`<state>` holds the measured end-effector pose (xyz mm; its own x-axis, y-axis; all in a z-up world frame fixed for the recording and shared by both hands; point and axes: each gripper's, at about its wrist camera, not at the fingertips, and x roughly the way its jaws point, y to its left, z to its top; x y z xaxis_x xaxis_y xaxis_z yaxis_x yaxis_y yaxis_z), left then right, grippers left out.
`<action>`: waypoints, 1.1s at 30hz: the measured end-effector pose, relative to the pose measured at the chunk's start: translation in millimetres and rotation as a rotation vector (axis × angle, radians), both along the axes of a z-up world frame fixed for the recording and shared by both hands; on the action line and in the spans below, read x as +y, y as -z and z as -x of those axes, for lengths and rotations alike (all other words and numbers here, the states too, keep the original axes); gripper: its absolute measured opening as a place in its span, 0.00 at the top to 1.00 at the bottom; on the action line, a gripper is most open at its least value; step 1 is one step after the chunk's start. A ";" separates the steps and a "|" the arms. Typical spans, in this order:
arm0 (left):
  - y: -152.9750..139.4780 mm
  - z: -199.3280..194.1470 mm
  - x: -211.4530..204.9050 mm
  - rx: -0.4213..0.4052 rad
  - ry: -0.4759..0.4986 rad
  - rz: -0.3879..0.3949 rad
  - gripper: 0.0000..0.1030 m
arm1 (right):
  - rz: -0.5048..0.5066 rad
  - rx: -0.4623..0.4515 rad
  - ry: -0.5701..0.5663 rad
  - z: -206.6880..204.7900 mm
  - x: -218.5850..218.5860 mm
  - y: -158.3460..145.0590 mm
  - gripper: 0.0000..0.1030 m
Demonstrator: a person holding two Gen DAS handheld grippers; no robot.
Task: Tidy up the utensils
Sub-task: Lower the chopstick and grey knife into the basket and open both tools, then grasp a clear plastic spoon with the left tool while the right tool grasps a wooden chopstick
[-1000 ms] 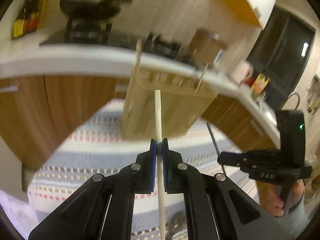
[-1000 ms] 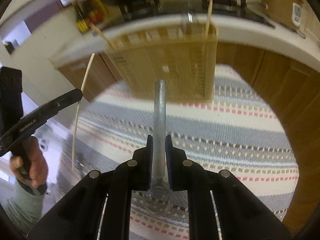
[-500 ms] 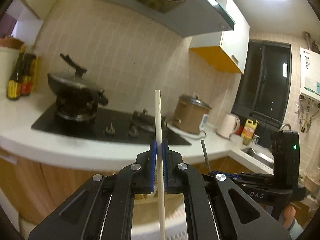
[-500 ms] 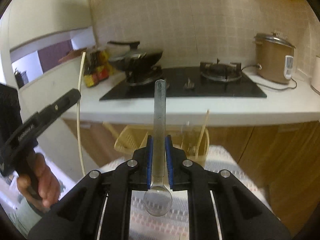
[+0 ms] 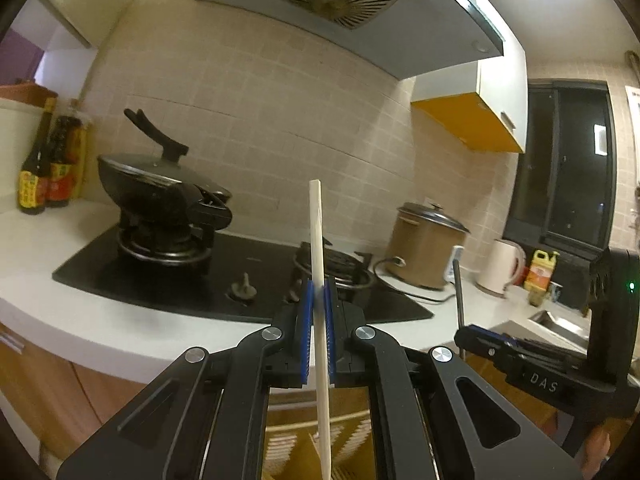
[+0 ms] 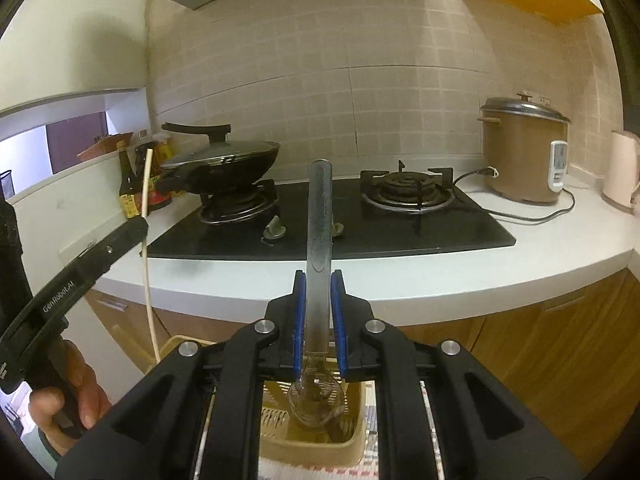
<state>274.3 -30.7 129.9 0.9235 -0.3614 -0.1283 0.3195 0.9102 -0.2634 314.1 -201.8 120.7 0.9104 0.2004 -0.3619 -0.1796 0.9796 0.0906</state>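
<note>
My left gripper (image 5: 318, 290) is shut on a pale chopstick (image 5: 315, 220) that stands upright between its blue pads, its top end in front of the hob. My right gripper (image 6: 319, 280) is shut on a metal spoon (image 6: 320, 208), handle pointing away and bowl near the camera. A woven yellow basket (image 6: 352, 446) sits low under both grippers, mostly hidden by them; it shows as slats (image 5: 280, 444) in the left wrist view. Each gripper shows in the other's view: the right gripper (image 5: 464, 336) with the spoon handle (image 5: 458, 288), the left gripper (image 6: 138, 226) with the chopstick (image 6: 147, 280).
A white counter (image 6: 440, 276) carries a black gas hob (image 6: 400, 236), a lidded wok (image 6: 228, 160), a brown rice cooker (image 6: 524, 152) with its cord, sauce bottles (image 5: 36, 176) and a kettle (image 5: 500, 272). Wooden cabinet doors (image 6: 540, 348) run below. A hand (image 6: 72, 392) holds the left gripper.
Both grippers rose and tipped upward. The views swung from the basket and striped mat up to the counter and hob, and the basket dropped to the bottom edge. Both grips stayed the same.
</note>
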 end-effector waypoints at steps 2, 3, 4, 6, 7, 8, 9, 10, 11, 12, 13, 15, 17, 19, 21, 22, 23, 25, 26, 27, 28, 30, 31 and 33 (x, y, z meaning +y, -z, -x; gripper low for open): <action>5.5 -0.2 -3.2 -0.016 -0.023 -0.008 0.96 | -0.016 0.003 0.000 -5.1 -3.6 7.0 0.90; 7.7 0.0 -4.1 -0.024 -0.035 -0.012 0.97 | -0.020 0.004 0.004 -7.9 -5.1 10.4 0.90; 11.1 -0.6 -4.9 -0.030 -0.046 -0.017 0.96 | -0.020 0.000 0.011 -9.5 -6.3 13.8 0.90; 16.2 -1.9 -5.6 -0.036 -0.066 -0.025 0.96 | -0.014 -0.003 0.018 -11.2 -6.4 18.4 0.90; 19.1 -1.9 -6.1 -0.044 -0.078 -0.030 0.96 | -0.008 -0.004 0.018 -12.0 -6.2 21.4 0.90; 21.0 -2.2 -6.4 -0.049 -0.083 -0.031 0.96 | 0.000 -0.010 0.016 -12.6 -5.9 23.6 0.90; 23.8 -2.6 -6.9 -0.052 -0.091 -0.037 0.96 | 0.008 -0.016 0.017 -12.3 -5.4 25.5 0.90; 25.9 -2.9 -7.6 -0.049 -0.094 -0.044 0.96 | 0.013 -0.020 0.015 -11.3 -5.1 27.9 0.90; 28.5 -3.2 -8.0 -0.043 -0.093 -0.049 0.96 | 0.015 -0.017 0.013 -10.9 -4.7 29.6 0.90; 30.6 -2.6 -8.0 -0.040 -0.091 -0.051 0.96 | 0.015 -0.014 0.010 -10.4 -4.8 32.0 0.90; 32.8 -1.7 -7.7 -0.037 -0.091 -0.053 0.96 | 0.014 -0.013 0.010 -9.1 -5.4 34.7 0.90; 36.0 1.0 -6.1 -0.032 -0.088 -0.056 0.96 | 0.011 -0.007 0.005 -6.3 -6.4 38.9 0.90; 37.9 4.7 -2.5 -0.015 -0.080 -0.056 0.95 | 0.012 -0.003 0.004 -1.8 -6.6 41.5 0.90; 37.1 8.1 2.3 0.006 -0.061 -0.048 0.89 | 0.009 0.008 -0.007 5.4 -7.3 42.9 0.89; 36.1 13.2 10.0 0.029 -0.041 -0.033 0.78 | -0.005 0.022 -0.014 11.5 -9.0 43.1 0.88; 35.8 15.3 12.6 0.035 -0.037 -0.027 0.76 | -0.016 0.034 -0.018 15.3 -10.7 43.1 0.86; 34.1 19.7 18.6 0.048 -0.019 -0.015 0.73 | -0.024 0.044 -0.024 18.5 -12.1 43.1 0.75; 31.0 27.7 26.9 0.063 -0.001 0.005 0.68 | -0.036 0.037 -0.021 30.5 -16.2 41.1 0.48; 28.7 33.6 32.6 0.066 0.002 0.015 0.67 | -0.030 0.030 -0.011 35.7 -17.5 39.5 0.48; 26.3 39.2 37.3 0.072 0.010 0.024 0.67 | -0.026 0.035 -0.010 41.2 -18.8 37.6 0.48; 23.9 44.0 41.1 0.078 0.019 0.034 0.67 | -0.036 0.046 -0.016 46.7 -21.1 35.3 0.48; 18.2 54.0 48.3 0.096 0.029 0.044 0.66 | -0.045 0.058 -0.014 57.6 -24.3 30.1 0.48; 14.8 60.2 52.7 0.108 0.036 0.046 0.66 | -0.043 0.065 -0.010 64.5 -25.4 26.6 0.48; 8.9 70.6 59.9 0.137 0.050 0.048 0.62 | -0.033 0.083 -0.008 76.1 -25.3 20.3 0.48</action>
